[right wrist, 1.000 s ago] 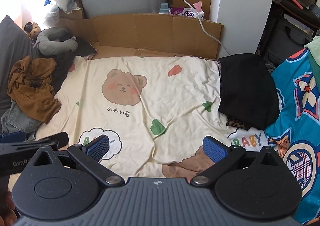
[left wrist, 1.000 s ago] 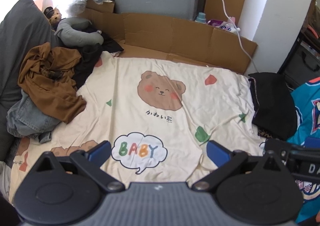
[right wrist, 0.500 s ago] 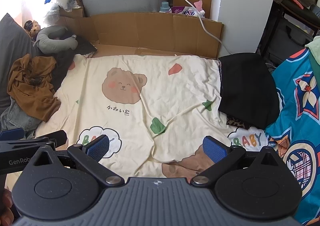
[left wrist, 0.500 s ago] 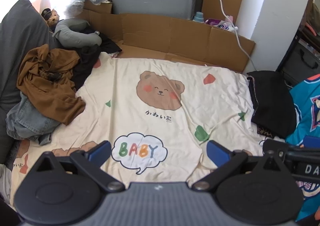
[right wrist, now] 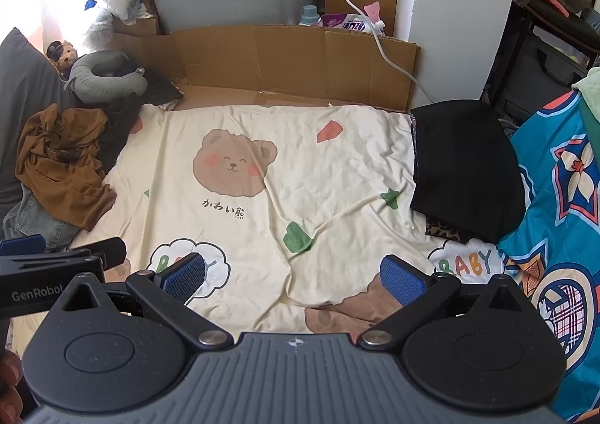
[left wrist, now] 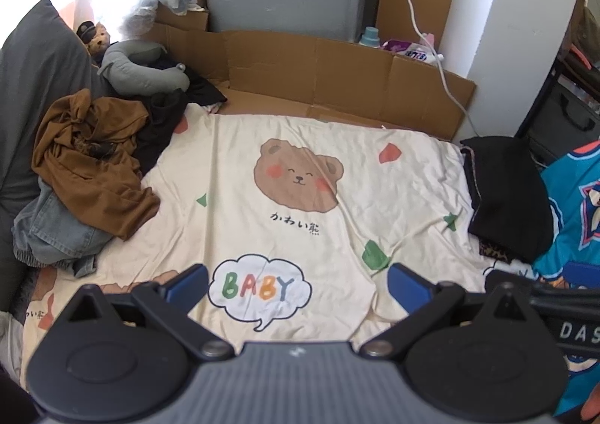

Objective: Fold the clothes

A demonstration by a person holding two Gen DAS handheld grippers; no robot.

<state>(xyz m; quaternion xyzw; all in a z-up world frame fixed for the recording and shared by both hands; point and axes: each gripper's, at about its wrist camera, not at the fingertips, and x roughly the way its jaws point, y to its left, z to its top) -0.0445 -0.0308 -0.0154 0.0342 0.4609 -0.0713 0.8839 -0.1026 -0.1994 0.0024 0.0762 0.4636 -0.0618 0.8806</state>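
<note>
The left gripper (left wrist: 296, 281) hangs above the near edge of the cream bear sheet (left wrist: 300, 221), its blue pads spread wide with nothing between them. The right gripper (right wrist: 292, 274) hangs level with it just to the right, jaws likewise wide and empty; each tool's arm shows at the edge of the other's view.

The middle of the sheet lies bare from 6 o'clock up to the cardboard wall (left wrist: 318, 67) at 12 o'clock, with only low wrinkles across it. A white cable (right wrist: 375, 37) runs down over the cardboard near 1 o'clock.

The clothes sit at the sides. In the left wrist view, at 9 to 10 o'clock, a rumpled brown garment (left wrist: 90, 169) lies heaped on top of crumpled blue jeans (left wrist: 48, 236), with dark clothing (left wrist: 161, 131) behind it and a grey neck pillow (left wrist: 142, 71) further back. At 3 o'clock a folded black garment (left wrist: 502, 195) rests on the sheet's right edge, a leopard-print piece (left wrist: 493, 249) showing under its near corner. A teal patterned cloth (right wrist: 555, 217) borders it at 3 to 4 o'clock.
</note>
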